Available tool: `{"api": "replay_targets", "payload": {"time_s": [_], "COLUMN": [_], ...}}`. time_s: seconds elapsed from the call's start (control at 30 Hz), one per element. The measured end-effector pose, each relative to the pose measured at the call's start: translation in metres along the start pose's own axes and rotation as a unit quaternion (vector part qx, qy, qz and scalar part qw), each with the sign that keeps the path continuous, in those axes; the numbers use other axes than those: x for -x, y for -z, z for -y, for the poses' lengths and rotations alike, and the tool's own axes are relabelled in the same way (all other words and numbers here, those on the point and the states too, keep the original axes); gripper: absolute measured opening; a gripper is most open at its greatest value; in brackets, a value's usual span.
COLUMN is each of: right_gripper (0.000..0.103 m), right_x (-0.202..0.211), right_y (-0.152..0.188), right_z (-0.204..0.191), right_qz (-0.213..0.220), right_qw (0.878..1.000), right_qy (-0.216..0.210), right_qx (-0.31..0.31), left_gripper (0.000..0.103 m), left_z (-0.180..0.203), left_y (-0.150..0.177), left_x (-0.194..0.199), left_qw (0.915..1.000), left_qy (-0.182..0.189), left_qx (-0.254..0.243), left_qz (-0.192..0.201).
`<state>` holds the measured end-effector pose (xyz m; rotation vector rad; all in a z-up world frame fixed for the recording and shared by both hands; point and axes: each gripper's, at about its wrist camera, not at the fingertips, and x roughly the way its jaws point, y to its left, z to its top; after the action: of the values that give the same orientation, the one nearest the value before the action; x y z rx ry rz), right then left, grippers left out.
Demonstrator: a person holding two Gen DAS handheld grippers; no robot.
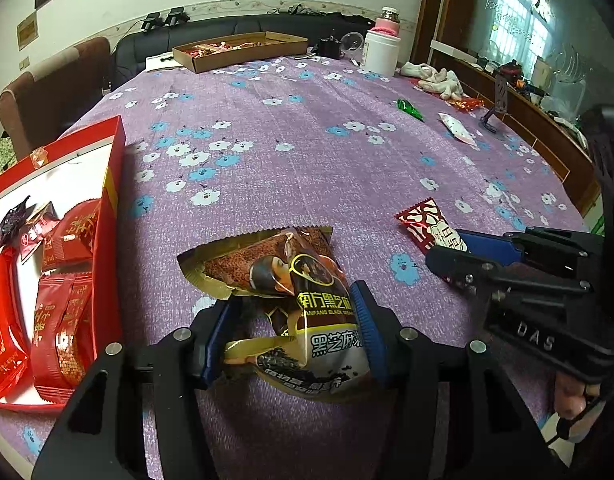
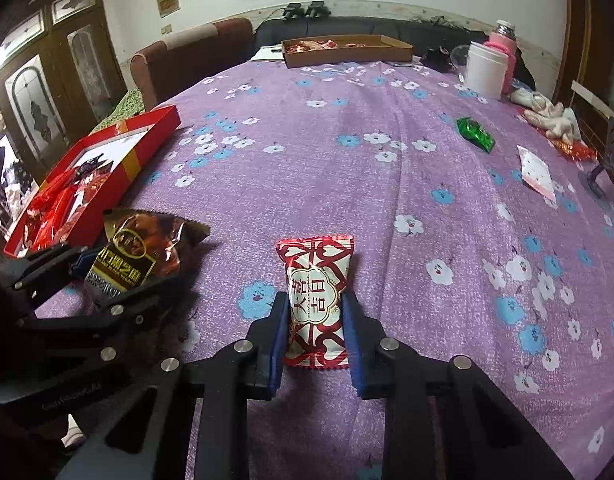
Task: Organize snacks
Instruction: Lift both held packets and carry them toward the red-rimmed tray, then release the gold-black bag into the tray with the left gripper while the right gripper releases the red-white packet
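Holding a brown-and-gold sesame packet (image 1: 303, 300) between its blue pads, the left claw (image 1: 295, 332) stands about half open, closed onto the crumpled foil, with the packet's far end resting on or just above the purple flowered counter (image 1: 307, 152). Just beside it to the left sits the red box (image 1: 115, 152), already carrying several red snack packs along its white floor. The right claw (image 2: 315, 328) is narrowed onto a red-and-white candy packet (image 2: 317, 300), pads against both long sides, the packet pointing away across the cloth. A green wrapper (image 2: 475, 134) and a white sachet (image 2: 537, 172) lie well apart on the far right, untouched. The main risk, as I judge it, is the sesame packet: the grip sits on slack, slippery foil near one end, so the bag could fold, swing or slide out on the way over the box wall, or catch on that wall and tip the box. The candy packet is held on puffed film, which may squirm loose if the pinch is light. With both claws close together, they could also knock each other if both head for the box at once.
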<state>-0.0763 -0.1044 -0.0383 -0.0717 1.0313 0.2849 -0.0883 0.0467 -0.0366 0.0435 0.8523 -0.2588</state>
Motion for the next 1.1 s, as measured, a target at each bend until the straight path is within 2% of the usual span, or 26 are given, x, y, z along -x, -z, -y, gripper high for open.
{"api": "replay_targets", "payload": {"time_s": [0.53, 0.67, 0.83, 1.03, 1.1], "right_gripper": [0.026, 0.026, 0.026, 0.026, 0.026], "right_x": [0.007, 0.006, 0.004, 0.002, 0.002], "right_y": [0.0, -0.004, -0.02, -0.047, -0.055], "right_z": [0.038, 0.031, 0.003, -0.044, -0.061], "right_qz": [-0.012, -0.014, -0.008, 0.003, 0.007], "right_qw": [0.997, 0.997, 0.998, 0.997, 0.996], "right_qy": [-0.022, -0.03, -0.052, -0.078, -0.086], "right_qx": [-0.076, -0.074, -0.044, 0.002, 0.018], "left_gripper": [0.053, 0.052, 0.053, 0.053, 0.053], "left_z": [0.01, 0.004, -0.011, -0.039, -0.051], "left_y": [-0.001, -0.006, -0.013, -0.016, -0.016], "left_x": [0.029, 0.045, 0.061, 0.075, 0.077], "left_qw": [0.9987, 0.9983, 0.9973, 0.995, 0.993], "left_qy": [0.045, 0.034, 0.012, -0.028, -0.053], "left_qx": [-0.011, -0.008, 0.006, 0.028, 0.035], "left_qz": [0.021, 0.046, 0.072, 0.092, 0.099]}}
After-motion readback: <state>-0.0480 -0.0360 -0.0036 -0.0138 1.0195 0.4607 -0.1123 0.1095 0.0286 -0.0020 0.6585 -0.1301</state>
